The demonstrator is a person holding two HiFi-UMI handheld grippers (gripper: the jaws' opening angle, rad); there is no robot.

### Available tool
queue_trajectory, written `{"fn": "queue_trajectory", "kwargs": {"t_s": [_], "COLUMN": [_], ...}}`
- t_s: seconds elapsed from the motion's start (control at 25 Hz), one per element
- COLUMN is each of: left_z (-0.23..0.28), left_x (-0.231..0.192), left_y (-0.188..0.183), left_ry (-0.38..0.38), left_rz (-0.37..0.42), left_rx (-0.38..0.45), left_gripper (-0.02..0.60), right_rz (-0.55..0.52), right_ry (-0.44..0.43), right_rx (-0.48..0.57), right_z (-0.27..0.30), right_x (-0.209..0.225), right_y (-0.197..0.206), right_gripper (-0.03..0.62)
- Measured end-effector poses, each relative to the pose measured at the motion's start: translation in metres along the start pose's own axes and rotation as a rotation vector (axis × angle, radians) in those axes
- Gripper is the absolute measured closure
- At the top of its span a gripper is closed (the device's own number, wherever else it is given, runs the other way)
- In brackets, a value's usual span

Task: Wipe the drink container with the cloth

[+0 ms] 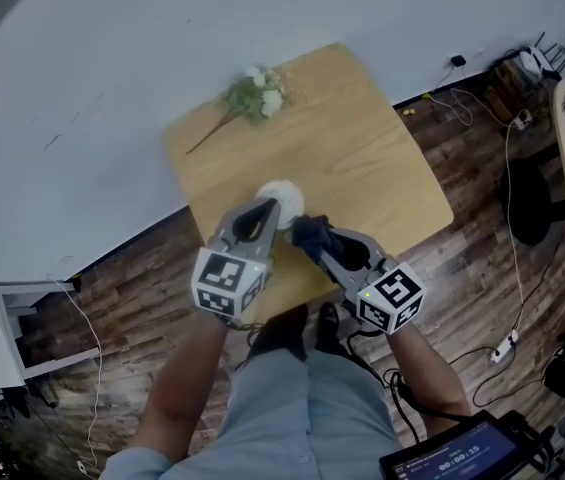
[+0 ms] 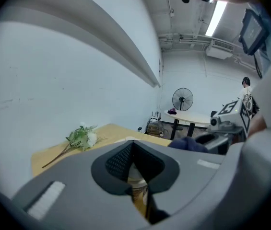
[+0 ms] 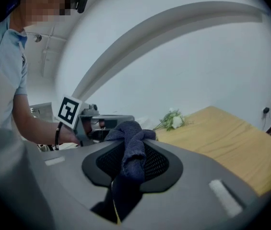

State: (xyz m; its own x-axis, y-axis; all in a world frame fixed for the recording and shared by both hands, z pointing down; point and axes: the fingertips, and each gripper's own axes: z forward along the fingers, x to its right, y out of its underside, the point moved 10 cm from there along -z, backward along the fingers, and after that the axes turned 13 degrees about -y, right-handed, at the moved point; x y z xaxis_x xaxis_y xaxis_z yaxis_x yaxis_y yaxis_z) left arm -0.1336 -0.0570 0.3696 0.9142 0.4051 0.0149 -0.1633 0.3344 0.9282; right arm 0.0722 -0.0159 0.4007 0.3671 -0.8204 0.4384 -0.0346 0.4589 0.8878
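Two tongs are seen together in the head view, close to the near edge of the table [image 1: 362, 148]. The left tongs [image 1: 270, 211] are closed on the drink container [image 1: 282, 198], whose white top is shown. The right tongs [image 1: 312, 243] are held just beside it, with the dark cloth [image 1: 307, 230] clamped in them. Flowers [image 1: 255, 93] are laid by the far left corner, and bare wood is left toward the right and far edges.

In the left gripper view the container's brown side [image 2: 138, 193] is gripped between the jaws.

In the right gripper view the cloth [image 3: 131, 138] is pinched between the jaws and bunched above their tips. Contact with the container cannot be told.
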Motion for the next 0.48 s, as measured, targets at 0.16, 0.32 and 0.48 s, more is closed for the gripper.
{"fn": "queue_trajectory", "kwargs": {"t_s": [0.16,0.32,0.48], "left_z": [0.000,0.000,0.000], "left_x": [0.001,0.001,0.001], "left_y": [0.000,0.001,0.002], "left_ry": [0.000,0.000,0.001], "left_rz": [-0.003,-0.009,-0.022], "left_rx": [0.000,-0.001,0.000], "left_gripper": [0.570,0.570,0.569], "right_rz": [0.007,-0.002,0.013], "right_ry": [-0.088,-0.143,-0.109], "right_rx": [-0.073,-0.107,-0.113], "right_z": [0.022,0.037,0.030], "right_x": [-0.023,-0.035,-0.024], "right_y": [0.028,0.042,0.043], "right_gripper": [0.499,0.499,0.499]}}
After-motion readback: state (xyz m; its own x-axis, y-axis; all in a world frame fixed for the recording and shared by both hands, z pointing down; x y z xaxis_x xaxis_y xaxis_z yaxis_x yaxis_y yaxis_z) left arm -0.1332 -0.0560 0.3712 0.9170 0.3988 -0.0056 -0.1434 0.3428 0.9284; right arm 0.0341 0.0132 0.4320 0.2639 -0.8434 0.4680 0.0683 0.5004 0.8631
